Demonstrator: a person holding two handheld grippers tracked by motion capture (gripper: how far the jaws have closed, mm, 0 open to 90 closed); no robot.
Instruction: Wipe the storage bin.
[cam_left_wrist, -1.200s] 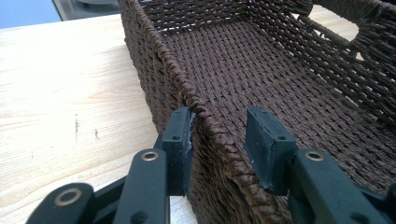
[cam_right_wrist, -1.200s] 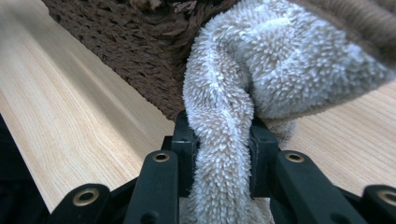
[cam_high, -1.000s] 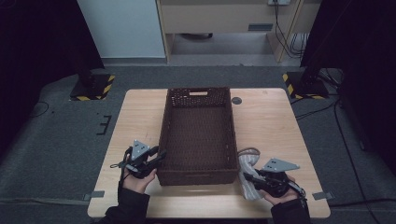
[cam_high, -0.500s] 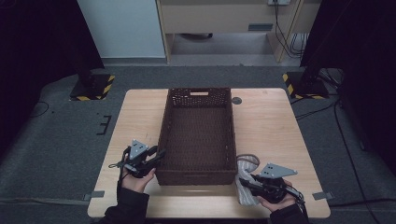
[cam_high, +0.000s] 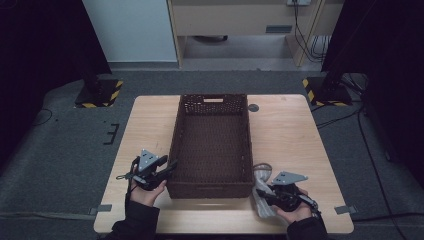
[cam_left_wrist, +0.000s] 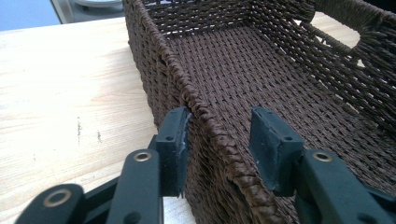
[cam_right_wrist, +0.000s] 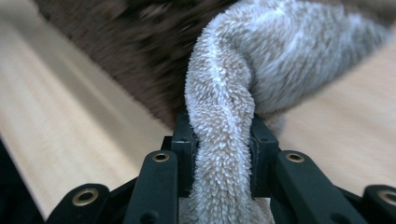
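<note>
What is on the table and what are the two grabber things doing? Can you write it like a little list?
table: light wooden top
basket: brown woven, open on top, nothing inside
towel: fluffy grey cloth, right of the basket near its front corner
left gripper: jaws straddle the basket's rim, one outside, one inside; they have just been opening, and the inner pad stands clear of the rim
right gripper: jaws pinch a bunched fold of the towel
</note>
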